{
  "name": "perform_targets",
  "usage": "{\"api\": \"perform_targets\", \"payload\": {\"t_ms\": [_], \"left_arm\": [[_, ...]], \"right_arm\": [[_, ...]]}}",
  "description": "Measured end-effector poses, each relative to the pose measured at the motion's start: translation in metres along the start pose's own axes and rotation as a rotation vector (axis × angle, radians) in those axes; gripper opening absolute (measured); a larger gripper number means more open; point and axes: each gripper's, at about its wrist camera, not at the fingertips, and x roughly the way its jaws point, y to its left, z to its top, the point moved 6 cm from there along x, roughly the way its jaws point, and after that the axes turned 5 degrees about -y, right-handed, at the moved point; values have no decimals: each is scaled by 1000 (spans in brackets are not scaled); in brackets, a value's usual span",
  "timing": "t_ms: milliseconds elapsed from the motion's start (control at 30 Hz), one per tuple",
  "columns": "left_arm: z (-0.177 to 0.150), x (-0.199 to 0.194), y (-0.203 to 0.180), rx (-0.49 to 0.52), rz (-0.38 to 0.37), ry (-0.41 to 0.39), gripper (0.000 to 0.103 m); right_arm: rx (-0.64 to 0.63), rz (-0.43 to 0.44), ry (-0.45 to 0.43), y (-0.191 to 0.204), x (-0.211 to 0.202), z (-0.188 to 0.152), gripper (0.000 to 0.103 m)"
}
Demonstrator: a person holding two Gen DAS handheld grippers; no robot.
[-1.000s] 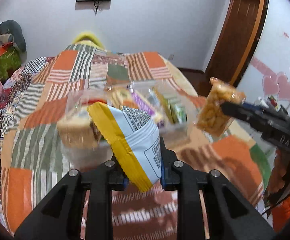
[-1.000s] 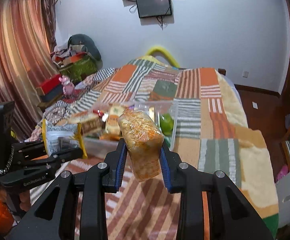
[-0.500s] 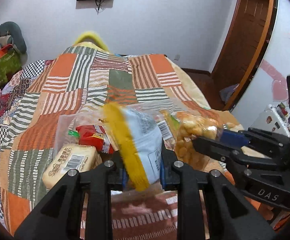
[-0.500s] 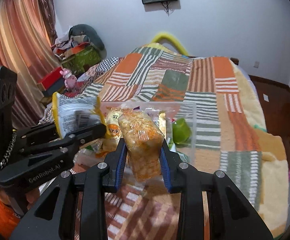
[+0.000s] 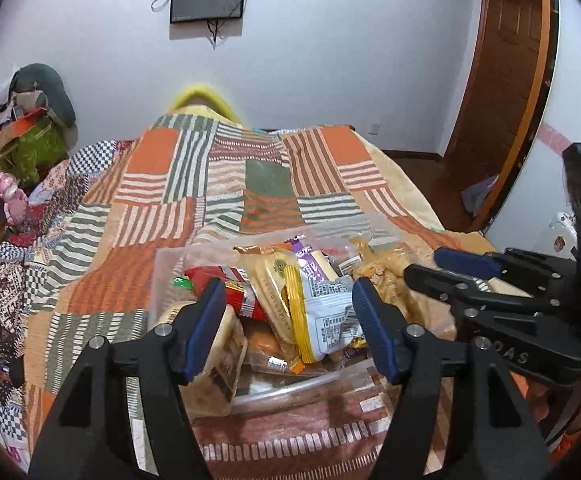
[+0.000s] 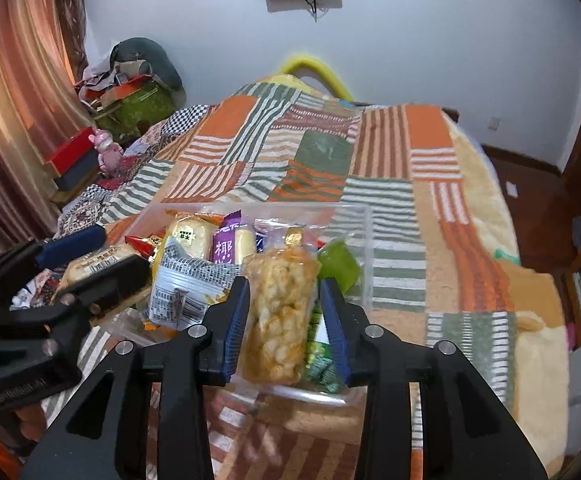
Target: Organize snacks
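Note:
A clear plastic box [image 5: 170, 258] of snacks stands on the patchwork bed. My left gripper [image 5: 286, 292] hangs over it and its jaws are opening wide. The yellow-and-white packet [image 5: 322, 312] lies among the snacks between them, and neither pad presses it. My right gripper [image 6: 285, 284] is over the box's right end [image 6: 366, 240], jaws opening. The clear bag of golden fried snacks [image 6: 280, 312] stands between its pads, with a gap showing on the right side. Each gripper shows in the other's view: the right gripper [image 5: 424, 262], the left gripper [image 6: 120, 250].
The box also holds a red packet [image 5: 218, 276], a wrapped bread [image 5: 218, 356], a purple packet [image 6: 226, 248] and a green pack [image 6: 338, 264]. The blanket [image 5: 194, 184] stretches beyond. Clutter and a pink toy [image 6: 106, 152] sit at the left; a wooden door [image 5: 498, 60] stands right.
My left gripper brought the yellow-and-white packet over the box and opened, leaving it among the snacks. My right gripper carried the fried-snack bag to the box and its jaws parted slightly.

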Motion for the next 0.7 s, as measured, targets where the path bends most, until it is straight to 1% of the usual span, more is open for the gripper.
{"api": "perform_targets", "payload": {"t_ms": [100, 233, 367, 400, 467, 533, 600, 633, 700], "left_arm": [[5, -22, -1, -1, -3, -35, 65], [16, -60, -3, -2, 0, -103, 65], [28, -109, -6, 2, 1, -194, 65], [31, -120, -7, 1, 1, -212, 65], [36, -146, -9, 3, 8, -256, 65], [36, -174, -12, 11, 15, -303, 65], [36, -193, -15, 18, 22, -335, 66], [35, -206, -16, 21, 25, -353, 66], [33, -223, -19, 25, 25, -376, 69]], "right_arm": [[-21, -18, -43, 0, -20, 4, 38], [-25, -2, -110, 4, -58, 13, 38], [-38, 10, -192, 15, -106, 22, 38], [-42, 10, -207, 18, -111, 25, 38], [-54, 12, -259, 25, -138, 28, 38], [-59, 14, -299, 32, -157, 30, 38], [-61, 21, -342, 40, -180, 31, 38], [-61, 24, -354, 42, -184, 31, 38], [-56, 29, -384, 46, -199, 28, 38]]}}
